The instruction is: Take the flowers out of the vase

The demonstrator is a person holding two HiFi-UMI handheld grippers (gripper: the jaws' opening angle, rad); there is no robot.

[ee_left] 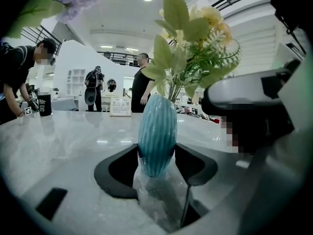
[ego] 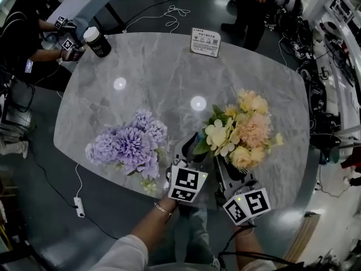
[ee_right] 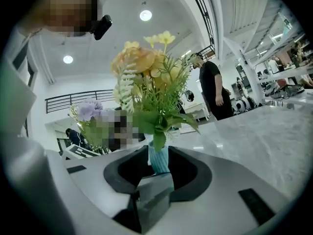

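Left gripper view first: the vase [ee_left: 157, 133] is seen upright on the table [ee_left: 58, 146], clasped at its belly by the left hand-held gripper [ee_left: 156, 155], with a black jaw pressed against each side. A glossy teal-blue glaze is shown, finely ribbed from top to bottom over an egg-shaped body. The flowers [ee_left: 195, 38] are seated in its neck: cream, yellow and peach blooms, backed by broad matte green leaves and feathery sprigs.

Over in the right gripper view, the narrow ribbed neck is framed between the jaws of the right hand-held gripper [ee_right: 159, 163]. These jaws are held apart and nothing is gripped; whether the neck is brushed cannot be made out.

From the head view, vase and bouquet are placed close to the table's near edge. Black-and-white square marker patterns are carried on each gripper's cube. A bunch of purple flowers [ego: 127, 145], ruffled and pompom-like, is seen just to the left. The table is shown as a rounded slab, grey and marble-veined, polished enough for ceiling lamps to be mirrored. Near the far edge a small white card [ego: 205, 42] is propped, printed with a square code; its writing is too small to be read. A black cup [ego: 97, 42] with a white lid is set at the far left corner.
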